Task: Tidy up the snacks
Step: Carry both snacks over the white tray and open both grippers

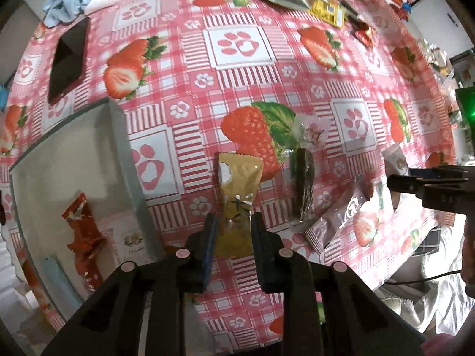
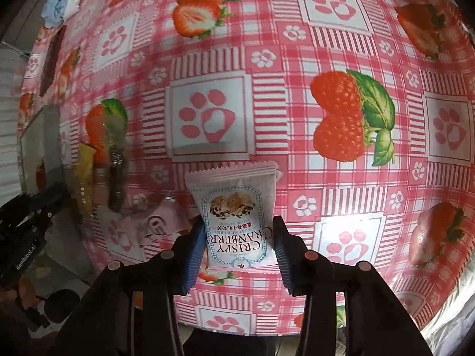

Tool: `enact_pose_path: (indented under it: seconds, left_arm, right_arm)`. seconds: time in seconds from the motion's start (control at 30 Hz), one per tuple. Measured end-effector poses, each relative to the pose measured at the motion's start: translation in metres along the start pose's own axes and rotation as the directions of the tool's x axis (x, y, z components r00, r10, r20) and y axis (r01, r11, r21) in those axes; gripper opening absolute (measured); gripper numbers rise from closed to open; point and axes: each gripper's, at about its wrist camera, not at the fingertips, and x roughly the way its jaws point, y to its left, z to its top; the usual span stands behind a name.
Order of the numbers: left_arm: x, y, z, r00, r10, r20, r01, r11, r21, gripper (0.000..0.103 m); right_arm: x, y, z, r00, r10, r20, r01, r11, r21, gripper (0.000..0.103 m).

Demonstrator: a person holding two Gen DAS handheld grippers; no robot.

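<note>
The left hand-held gripper (image 1: 231, 231) straddles the near end of a yellow snack packet (image 1: 237, 195), its fingers on either side with the packet between them; they look nearly closed on it, though whether the pads truly pinch the wrapper I cannot tell for sure. The right hand-held gripper (image 2: 239, 246) brackets a white cranberry nougat packet (image 2: 237, 216), its jaws wider than the packet with visible gaps, so it is open and not yet gripping. Both packets are thin, crinkly film pillows lying flat on the strawberry-print surface (image 1: 237, 44); a pinch on the sealed edge alone could let one slide out, or the fingertips could snag the tablecloth and drag it. At 9 o'clock of the left gripper stands a grey box (image 1: 124, 154) already holding a red snack wrapper (image 1: 83, 231); its tall wall could catch a dangling packet on the way in. Just past the yellow packet, at 1 o'clock, lies a dark snack in clear wrap (image 1: 302, 184), close enough to be nudged. Farther off, at 11 o'clock, rests a phone (image 1: 69, 59), and at 1 o'clock more loose packets (image 1: 311, 3).
</note>
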Motion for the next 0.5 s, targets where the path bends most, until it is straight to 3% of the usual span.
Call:
enact_pose_path:
  seconds: [0.13, 0.2, 0.23, 0.27, 0.5]
  left_arm:
    - [-0.004, 0.008, 0.000, 1.000, 0.006, -0.019, -0.006, 1.000, 0.011, 0.029]
    - [0.004, 0.007, 0.001, 0.999, 0.037, -0.025, -0.037, 0.999, 0.026, 0.051]
    - [0.007, 0.006, 0.001, 0.999, 0.043, -0.021, -0.042, 0.998, 0.035, 0.068]
    - [0.011, 0.005, 0.003, 0.998, 0.052, -0.020, -0.051, 0.998, 0.049, 0.074]
    - [0.051, 0.004, 0.008, 0.985, 0.126, -0.121, -0.115, 0.989, 0.095, 0.073]
  right_arm:
    - [-0.013, 0.007, 0.000, 1.000, 0.001, 0.006, 0.000, 1.000, -0.013, 0.045]
    - [-0.014, 0.012, 0.004, 1.000, 0.002, 0.006, -0.002, 1.000, -0.014, 0.045]
    - [-0.016, 0.014, 0.003, 1.000, 0.005, 0.006, -0.005, 1.000, -0.013, 0.045]
    - [-0.017, 0.014, 0.001, 1.000, 0.008, 0.006, -0.008, 1.000, -0.012, 0.045]
    - [-0.019, 0.017, -0.020, 1.000, 0.019, 0.010, -0.019, 1.000, 0.016, 0.045]
